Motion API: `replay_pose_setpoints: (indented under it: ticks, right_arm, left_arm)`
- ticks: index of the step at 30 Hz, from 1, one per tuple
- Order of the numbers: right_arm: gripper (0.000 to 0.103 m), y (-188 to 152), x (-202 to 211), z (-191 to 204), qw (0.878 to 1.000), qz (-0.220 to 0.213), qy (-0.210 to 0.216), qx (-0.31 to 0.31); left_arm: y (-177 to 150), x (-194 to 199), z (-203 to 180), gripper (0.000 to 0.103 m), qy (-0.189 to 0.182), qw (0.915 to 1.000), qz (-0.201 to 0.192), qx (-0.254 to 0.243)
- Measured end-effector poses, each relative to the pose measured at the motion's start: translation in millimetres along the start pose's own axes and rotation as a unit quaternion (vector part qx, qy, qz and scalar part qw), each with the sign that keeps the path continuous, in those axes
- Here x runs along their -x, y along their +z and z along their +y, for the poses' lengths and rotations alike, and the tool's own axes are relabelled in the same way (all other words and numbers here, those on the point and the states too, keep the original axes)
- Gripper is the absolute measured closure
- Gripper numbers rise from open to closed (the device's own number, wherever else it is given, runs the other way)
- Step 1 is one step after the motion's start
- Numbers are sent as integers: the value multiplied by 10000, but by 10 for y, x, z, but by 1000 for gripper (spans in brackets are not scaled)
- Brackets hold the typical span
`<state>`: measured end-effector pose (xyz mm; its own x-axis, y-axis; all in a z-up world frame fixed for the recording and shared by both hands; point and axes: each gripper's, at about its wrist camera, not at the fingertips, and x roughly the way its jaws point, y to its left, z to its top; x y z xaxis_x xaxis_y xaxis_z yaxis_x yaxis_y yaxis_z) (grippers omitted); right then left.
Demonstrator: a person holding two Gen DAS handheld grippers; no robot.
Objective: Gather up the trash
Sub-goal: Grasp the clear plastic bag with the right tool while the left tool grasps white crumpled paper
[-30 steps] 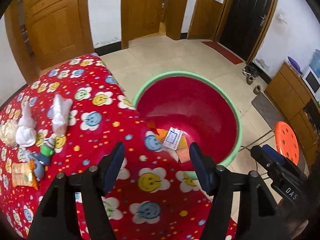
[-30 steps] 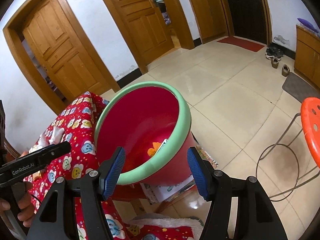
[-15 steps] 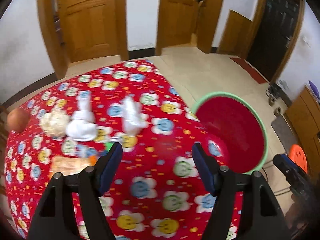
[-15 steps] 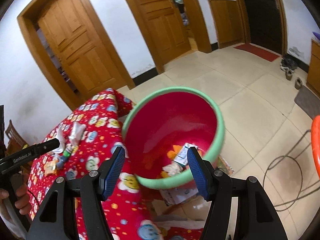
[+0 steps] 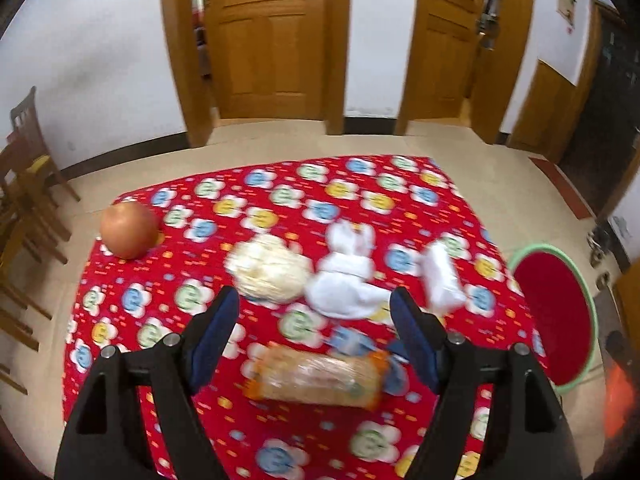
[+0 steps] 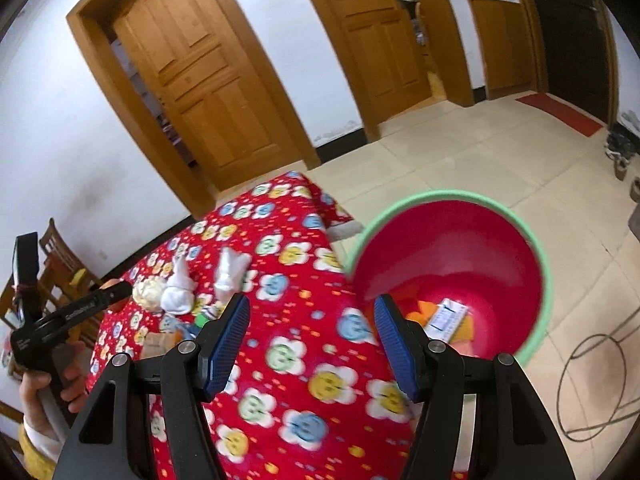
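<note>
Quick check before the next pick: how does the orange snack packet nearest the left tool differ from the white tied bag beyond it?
The orange snack packet is long, flattish and translucent with printing; the white tied bag is plain, opaque and bunched.

The packet lies crosswise, low on the cloth; the bag stands taller, with knotted ears pointing up.

The packet lies nearer the left tool; the bag is farther back.

Both rest loose on the red flowered tablecloth, untouched.

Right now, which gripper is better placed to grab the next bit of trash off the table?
Left. The left gripper is open over the clear snack wrapper, with white wads just beyond. The right gripper, empty, faces bare cloth beside the red bin.
</note>
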<state>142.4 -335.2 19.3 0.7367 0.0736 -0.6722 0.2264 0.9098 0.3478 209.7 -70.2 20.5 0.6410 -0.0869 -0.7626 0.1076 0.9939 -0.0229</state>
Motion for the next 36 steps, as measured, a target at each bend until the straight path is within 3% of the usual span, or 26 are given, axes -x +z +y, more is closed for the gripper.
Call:
replay_pose_setpoints:
  ticks: [5,15,23,36]
  right_arm:
    - [37,82,-261,285,9997,96,159,160]
    - [37,125,-943,746,9968,355,0,714]
    - [37,68,-1455,870,9940,667,-145,853]
    - [41,-43,-1684,926,9931,737,-85,905]
  left_arm:
    - [87,-234,268,25,181,9994,48,294]
    - [83,-717,503,25,-173,9961,260,823]
    - [-1,-963,537,25,-254,9945,326,962]
    - [-64,-1061,473,24,-359,9941,397,940]
